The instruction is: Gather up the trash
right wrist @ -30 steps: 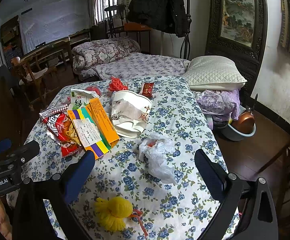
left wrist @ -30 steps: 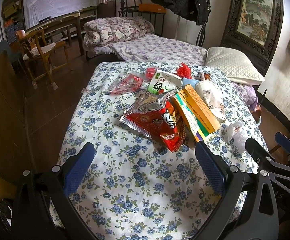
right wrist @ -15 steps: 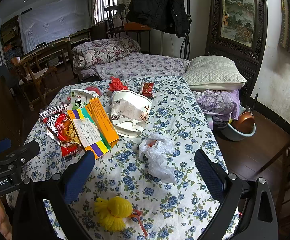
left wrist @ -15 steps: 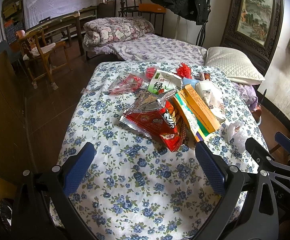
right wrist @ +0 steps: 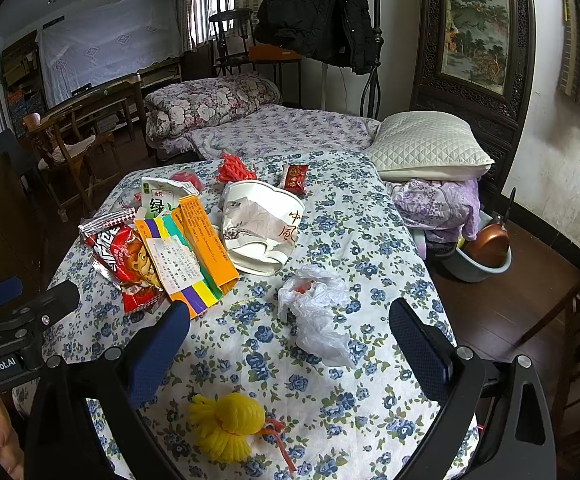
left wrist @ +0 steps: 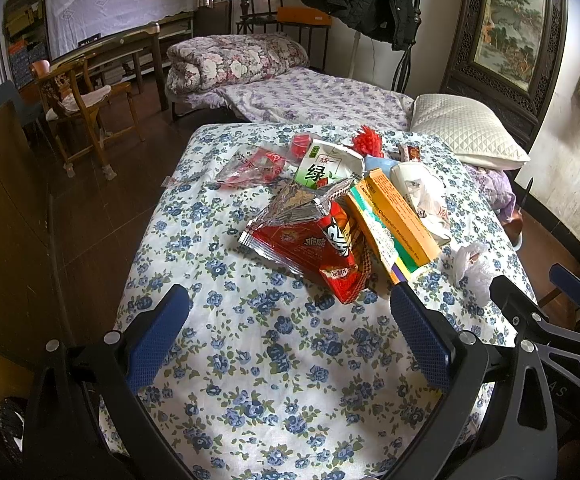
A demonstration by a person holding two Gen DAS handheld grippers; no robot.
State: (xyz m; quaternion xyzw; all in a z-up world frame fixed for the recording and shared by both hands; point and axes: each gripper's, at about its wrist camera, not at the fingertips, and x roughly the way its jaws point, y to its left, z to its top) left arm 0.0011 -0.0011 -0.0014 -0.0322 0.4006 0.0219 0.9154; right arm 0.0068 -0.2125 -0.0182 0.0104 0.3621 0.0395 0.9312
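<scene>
Floral tablecloth (left wrist: pixel 274 344) — litter, perhaps wrappers (left wrist: pixel 309 240)

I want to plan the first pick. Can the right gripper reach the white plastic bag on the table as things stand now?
Probably yes. The right gripper is open and the plastic bag lies right between its fingers' line, with nothing on top of it; the orange box lies apart to the left.

Matt floral cloth (left wrist: pixel 274 344) on desk; glossy foil snack wrapper (left wrist: pixel 309 240); cardboard box (right wrist: pixel 194 252); crinkled thin plastic bag (right wrist: pixel 317 312); fuzzy yellow yarn ball (right wrist: pixel 226 428).
</scene>
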